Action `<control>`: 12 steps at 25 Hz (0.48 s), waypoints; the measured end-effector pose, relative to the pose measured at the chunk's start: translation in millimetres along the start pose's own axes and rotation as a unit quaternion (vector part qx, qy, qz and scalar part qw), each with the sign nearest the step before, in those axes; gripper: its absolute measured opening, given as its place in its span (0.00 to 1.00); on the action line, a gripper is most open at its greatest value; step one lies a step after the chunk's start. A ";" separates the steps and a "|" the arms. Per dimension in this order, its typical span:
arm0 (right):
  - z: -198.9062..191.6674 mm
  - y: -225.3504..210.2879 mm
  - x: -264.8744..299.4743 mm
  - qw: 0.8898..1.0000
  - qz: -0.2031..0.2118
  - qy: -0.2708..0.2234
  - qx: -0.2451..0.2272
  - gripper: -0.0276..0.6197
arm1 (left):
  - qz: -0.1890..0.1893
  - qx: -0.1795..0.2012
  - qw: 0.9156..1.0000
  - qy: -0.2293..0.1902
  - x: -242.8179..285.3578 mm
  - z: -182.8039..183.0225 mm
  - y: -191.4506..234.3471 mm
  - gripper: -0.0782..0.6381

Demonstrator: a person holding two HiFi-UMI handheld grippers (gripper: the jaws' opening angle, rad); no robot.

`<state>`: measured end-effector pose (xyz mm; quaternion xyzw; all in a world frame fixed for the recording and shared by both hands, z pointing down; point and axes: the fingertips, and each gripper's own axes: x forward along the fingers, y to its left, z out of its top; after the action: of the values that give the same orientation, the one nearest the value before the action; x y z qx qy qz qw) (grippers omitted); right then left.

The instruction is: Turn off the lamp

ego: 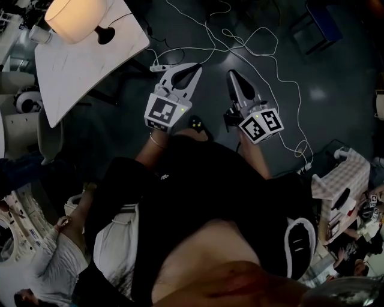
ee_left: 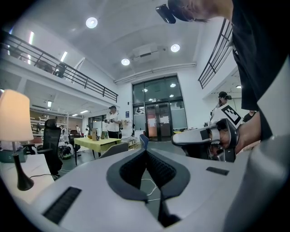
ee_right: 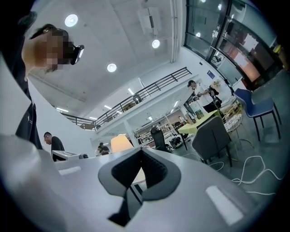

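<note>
My left gripper and right gripper both have fingers pressed together on nothing, well apart from the lit cream-shaded, black-based lamp on the white surface, whose switch I cannot see, so I may tip it groping, or snag the loose white floor cables.

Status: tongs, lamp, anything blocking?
Left tongs shut, empty; right tongs same. Lamp lit on white table, untouched. Loose cables ahead.
</note>
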<state>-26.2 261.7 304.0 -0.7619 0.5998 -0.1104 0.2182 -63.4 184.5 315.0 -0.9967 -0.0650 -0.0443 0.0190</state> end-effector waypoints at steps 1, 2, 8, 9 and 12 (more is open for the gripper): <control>1.7 -3.9 5.2 1.000 0.001 0.002 0.001 0.04 | 0.002 -0.001 1.000 -0.001 4.9 0.4 4.6 0.12; 3.4 -8.2 10.3 1.000 0.002 0.003 0.001 0.04 | 0.003 -0.001 1.000 -0.001 9.9 0.7 8.6 0.12; 5.0 -29.2 33.0 1.000 0.008 0.019 0.009 0.04 | 0.010 -0.017 1.000 0.011 31.9 -7.9 24.2 0.12; 5.6 -31.2 36.9 1.000 0.010 0.020 0.009 0.04 | 0.013 -0.017 1.000 0.013 34.5 -8.7 28.5 0.12; 7.4 -37.2 50.2 0.999 0.018 0.028 0.011 0.04 | 0.027 -0.018 0.999 0.015 41.3 -9.9 43.7 0.12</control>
<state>22.1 221.8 310.1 -0.7452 0.6178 -0.1344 0.2121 -17.7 146.1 327.2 -0.9975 -0.0371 -0.0596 0.0029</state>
